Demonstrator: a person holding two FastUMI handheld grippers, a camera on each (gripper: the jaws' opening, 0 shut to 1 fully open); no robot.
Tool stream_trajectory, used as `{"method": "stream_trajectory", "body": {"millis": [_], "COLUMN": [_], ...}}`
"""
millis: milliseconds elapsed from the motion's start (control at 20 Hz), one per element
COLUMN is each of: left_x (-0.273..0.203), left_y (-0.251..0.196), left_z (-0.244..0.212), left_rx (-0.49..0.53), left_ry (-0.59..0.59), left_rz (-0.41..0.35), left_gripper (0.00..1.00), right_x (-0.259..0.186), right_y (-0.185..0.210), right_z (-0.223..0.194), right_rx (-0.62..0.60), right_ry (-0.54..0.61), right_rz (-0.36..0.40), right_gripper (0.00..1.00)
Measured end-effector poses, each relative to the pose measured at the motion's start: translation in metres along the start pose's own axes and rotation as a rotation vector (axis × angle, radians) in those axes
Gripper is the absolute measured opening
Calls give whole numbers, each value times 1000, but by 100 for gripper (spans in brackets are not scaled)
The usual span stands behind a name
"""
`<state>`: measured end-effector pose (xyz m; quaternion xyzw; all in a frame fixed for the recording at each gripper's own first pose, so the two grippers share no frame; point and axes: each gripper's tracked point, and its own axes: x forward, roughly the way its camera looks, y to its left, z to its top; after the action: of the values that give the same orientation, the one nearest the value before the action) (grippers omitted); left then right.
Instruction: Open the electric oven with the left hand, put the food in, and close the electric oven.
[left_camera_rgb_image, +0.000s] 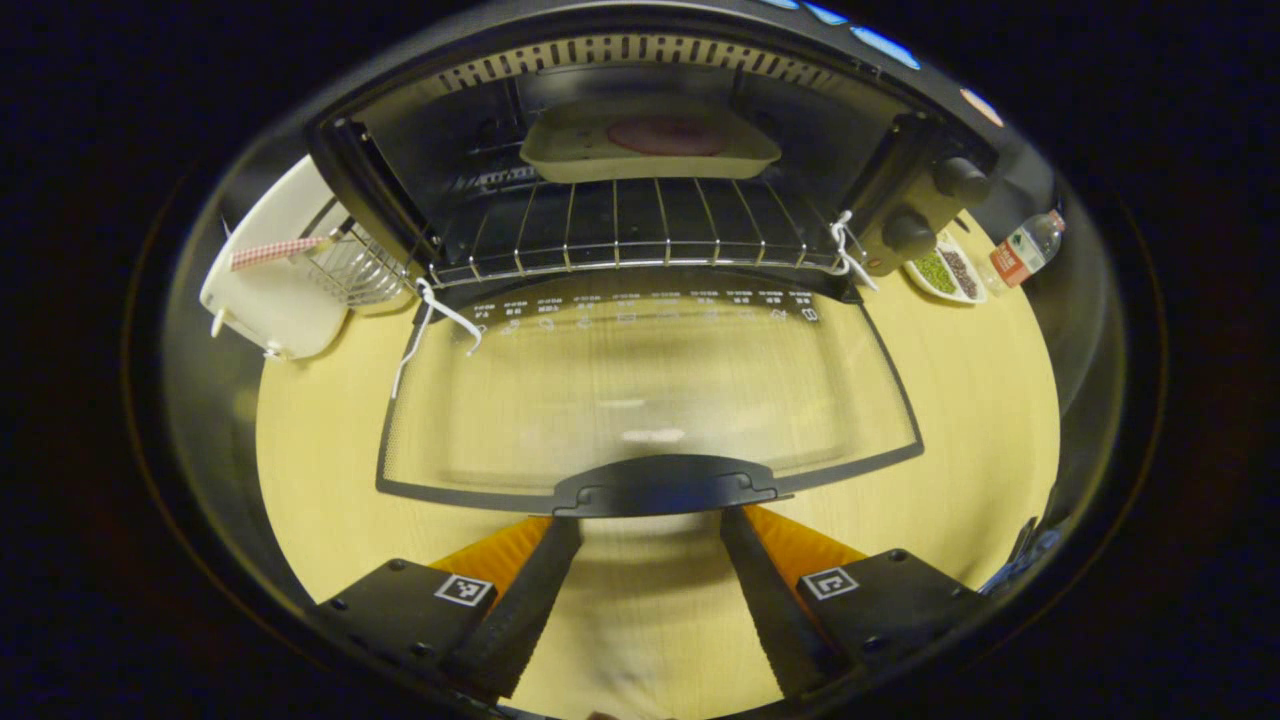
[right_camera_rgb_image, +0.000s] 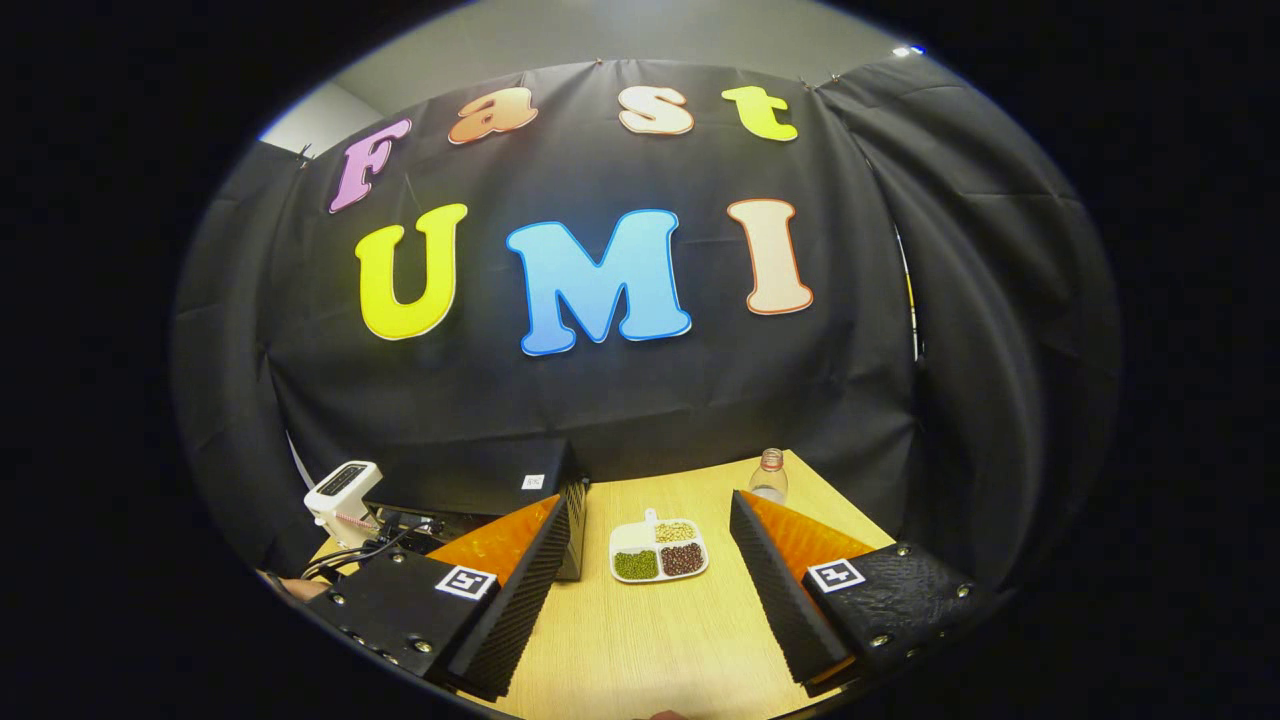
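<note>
Oven (left_camera_rgb_image: 640, 60): electric oven stands at the far side of the worktop (left_camera_rgb_image: 960, 400) in the left gripper view, its cavity wide open.
Door (left_camera_rgb_image: 650, 390): glass door folded down flat toward the camera, its near edge carrying the handle (left_camera_rgb_image: 665, 485).
Left gripper (left_camera_rgb_image: 650, 530): fingers apart, gripping nothing; their tips sit just at the near edge of the handle, one toward each end. Whether they touch it I cannot tell.
Food (left_camera_rgb_image: 668, 136): reddish round piece in a pale tray (left_camera_rgb_image: 650, 160) that rests on the wire rack (left_camera_rgb_image: 620, 225), toward the back of the cavity.
Room at the door: bare worktop lies to both sides of the lowered door and between the fingers.
Left of oven: a white appliance (left_camera_rgb_image: 265, 290) and a wire basket (left_camera_rgb_image: 355, 265) near the far left edge.
Right of oven: a divided dish of beans (left_camera_rgb_image: 945, 272) and a bottle (left_camera_rgb_image: 1025, 248) near the far right corner.
Right gripper (right_camera_rgb_image: 650, 555): fingers wide apart, holding nothing, above open worktop; the bean dish (right_camera_rgb_image: 658, 550) lies beyond them.
</note>
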<state>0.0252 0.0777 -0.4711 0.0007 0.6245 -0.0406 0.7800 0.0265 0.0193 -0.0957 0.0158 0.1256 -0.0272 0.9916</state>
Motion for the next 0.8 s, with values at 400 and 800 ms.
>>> {"method": "stream_trajectory", "body": {"millis": [400, 800], "left_x": [-29, -46], "left_y": [-1, -2], "left_z": [7, 32], "left_rx": [-5, -1], "left_ry": [-76, -157], "left_rz": [2, 18], "left_gripper": [100, 100], "right_x": [5, 10], "right_y": [16, 20], "right_z": [7, 15], "right_rx": [-7, -26], "right_ry": [-25, -38], "right_rz": [32, 55], "right_gripper": [98, 98]}}
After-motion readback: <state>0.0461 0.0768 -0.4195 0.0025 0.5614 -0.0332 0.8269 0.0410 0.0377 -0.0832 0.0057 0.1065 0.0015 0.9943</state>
